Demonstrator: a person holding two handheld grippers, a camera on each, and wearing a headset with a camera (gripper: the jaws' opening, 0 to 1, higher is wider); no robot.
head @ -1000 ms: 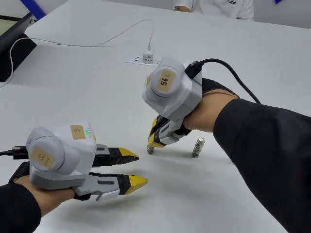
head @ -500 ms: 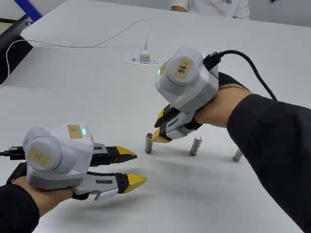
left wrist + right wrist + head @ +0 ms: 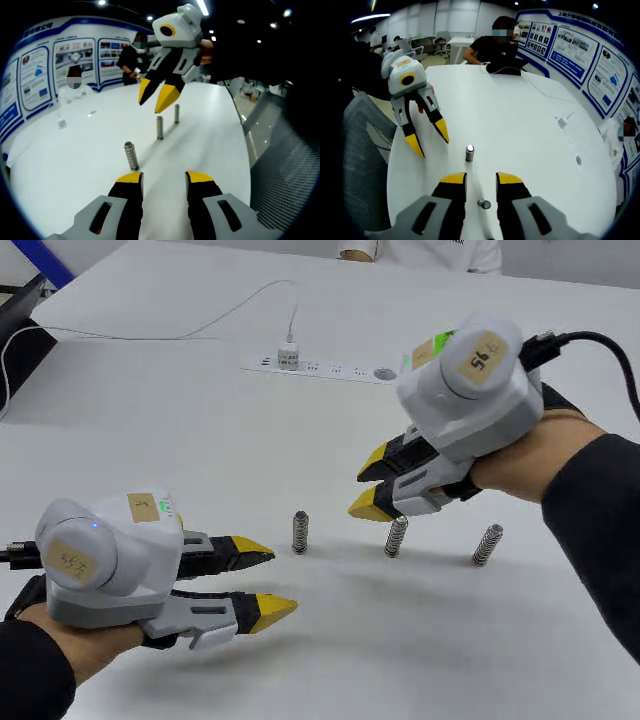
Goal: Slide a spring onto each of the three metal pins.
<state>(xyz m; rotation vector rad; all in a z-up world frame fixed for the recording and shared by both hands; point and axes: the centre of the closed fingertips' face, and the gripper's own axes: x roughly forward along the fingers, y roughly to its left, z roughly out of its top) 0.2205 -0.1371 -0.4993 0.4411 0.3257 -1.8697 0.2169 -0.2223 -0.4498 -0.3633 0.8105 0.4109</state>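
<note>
Between the jaws of the left gripper (image 3: 165, 177): nothing. The jaws stand moderately parted, and bare white table (image 3: 75, 165) shows through the gap. Just ahead of its left-hand tip stands the first spring (image 3: 131, 155), upright. Whatever holds it up is hidden inside the coil. Farther out on the same line are the second spring (image 3: 159, 127) and third spring (image 3: 176, 113), both upright and apart from each other.

Right gripper (image 3: 363, 490): jaws parted, holding nothing, tips off the table. In the left gripper view it hangs over the second spring without touching it. In its own view that spring sits low between its jaws and is seen end-on, so just the top ring reads. The first spring stands clear beyond its tips. The third spring cannot be made out there.

Beyond both grippers, well past the springs, a power strip (image 3: 320, 367) lies flat. Its socket detail is too small to read.
</note>
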